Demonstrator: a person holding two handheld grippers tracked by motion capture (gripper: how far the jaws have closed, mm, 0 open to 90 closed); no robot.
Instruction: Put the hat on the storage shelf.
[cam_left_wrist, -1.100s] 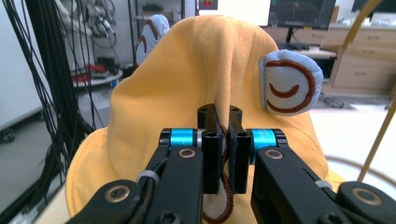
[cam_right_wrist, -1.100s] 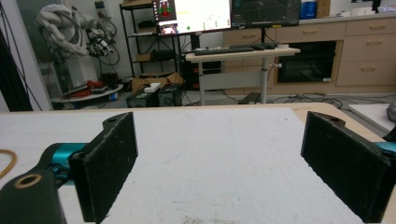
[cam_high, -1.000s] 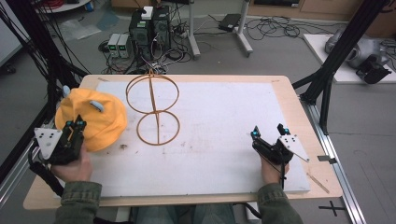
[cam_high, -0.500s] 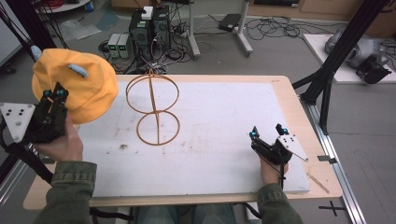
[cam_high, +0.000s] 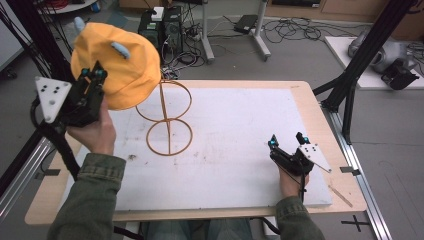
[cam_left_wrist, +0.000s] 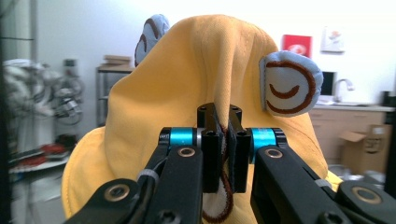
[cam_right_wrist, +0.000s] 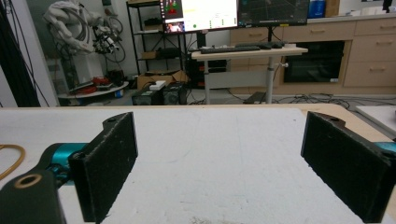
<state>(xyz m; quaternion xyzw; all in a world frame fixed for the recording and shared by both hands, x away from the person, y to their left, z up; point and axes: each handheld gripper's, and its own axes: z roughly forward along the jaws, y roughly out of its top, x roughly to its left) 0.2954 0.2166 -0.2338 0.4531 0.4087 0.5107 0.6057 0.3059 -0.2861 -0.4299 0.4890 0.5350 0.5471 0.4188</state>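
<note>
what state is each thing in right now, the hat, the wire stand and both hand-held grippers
yellow hat: lifted off the table, hanging from a pinched fold
wire stand: upright on the table, bare
left hand-held gripper: shut on the hat's fabric, raised
right hand-held gripper: open, holding nothing, low over the white table

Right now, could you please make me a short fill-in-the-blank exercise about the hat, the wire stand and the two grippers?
1. The left gripper holds the hat by its edge, and the colour of the hat is ____.
2. The jaws of the right gripper stand ____, with nothing between them.
3. The wire stand rests on the ____ mat that covers the table.
4. The hat carries two small ears of the colour light ____.

Missing words: yellow; open; white; blue
</note>
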